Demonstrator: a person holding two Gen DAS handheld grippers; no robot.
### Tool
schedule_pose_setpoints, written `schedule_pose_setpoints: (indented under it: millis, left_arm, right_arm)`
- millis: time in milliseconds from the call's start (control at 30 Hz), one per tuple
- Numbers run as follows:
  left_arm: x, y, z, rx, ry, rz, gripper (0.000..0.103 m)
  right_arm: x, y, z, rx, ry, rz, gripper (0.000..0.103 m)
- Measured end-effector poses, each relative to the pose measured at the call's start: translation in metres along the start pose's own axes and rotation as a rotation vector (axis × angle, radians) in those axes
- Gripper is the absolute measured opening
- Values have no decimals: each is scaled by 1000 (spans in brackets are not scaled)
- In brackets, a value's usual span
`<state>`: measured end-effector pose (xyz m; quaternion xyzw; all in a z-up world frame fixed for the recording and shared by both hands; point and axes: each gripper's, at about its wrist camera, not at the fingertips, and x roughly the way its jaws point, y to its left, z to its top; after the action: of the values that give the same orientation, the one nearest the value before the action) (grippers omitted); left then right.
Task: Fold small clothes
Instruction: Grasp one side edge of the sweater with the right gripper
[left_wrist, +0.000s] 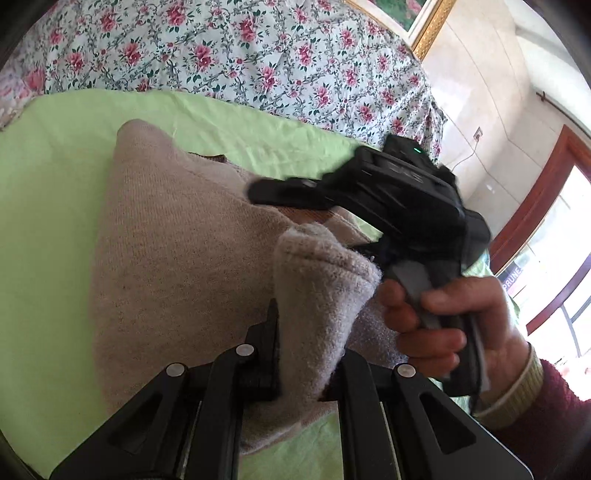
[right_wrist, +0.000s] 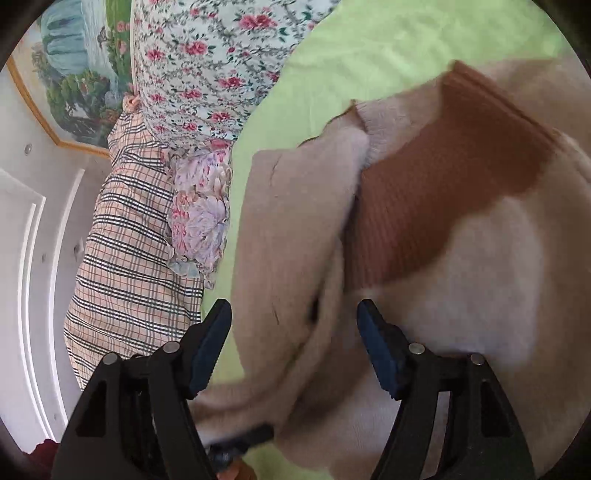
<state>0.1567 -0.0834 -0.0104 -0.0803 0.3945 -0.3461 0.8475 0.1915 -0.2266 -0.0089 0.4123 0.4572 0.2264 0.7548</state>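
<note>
Your left tongs (left_wrist: 303, 332) clamped on sweater (left_wrist: 177, 236) fold, mid-fold, sweater lying on green sheet (left_wrist: 55, 177) on bed. Your right tongs (right_wrist: 293, 343) apart, sweater edge between pads, unpinched. Next, probably: carry fold across, lay flat, release.

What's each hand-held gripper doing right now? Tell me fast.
Left hand-held gripper: shut on a fold of the beige sweater.
Right hand-held gripper: open, jaws apart over the sweater, gripping nothing.
</note>
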Motion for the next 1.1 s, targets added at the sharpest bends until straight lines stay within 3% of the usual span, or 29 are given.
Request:
schedule_pose_setpoints:
  millis: [33,67,133,233,333,500,667,800,867,967,1100]
  left_arm:
    - [-1,-1,2,3,-2,-1,7]
    - [-2,-3,3,12,-4,4,7]
    - [-7,-7,3,33,-10,14,7]
    - [-15,-21,11,70,-30,10,7]
    - [-13,-45,21,101,-40,-65,7]
    - [25,-88,14,148,16,-138,7]
    - [74,-99,-8,143,130,-145,8]
    - [84,-98,-19,144,158,-126,9]
    - [82,-97,-18,133,166,-136,13]
    - [74,-97,-17,116,190,-165,33]
    - [43,-95,-24,113,190,-179,43]
  right_arm:
    - [6,5,6,-15,-11,-15,59]
    - [11,6,10,-14,-9,-30,41]
    - [11,11,17,-24,-15,-42,21]
    - [-16,28,20,-109,-66,-52,19]
    - [-58,35,16,-155,-133,-85,19]
    - [-109,2,6,-128,-177,-226,19]
    - [-113,-37,-4,-97,-151,-337,19]
    - [-115,-44,-7,-113,-170,-336,19]
    - [-115,-44,-8,-123,-175,-352,19]
    - [-117,-35,-11,-164,-180,-405,20]
    - [-122,-27,-21,-192,-192,-470,22]
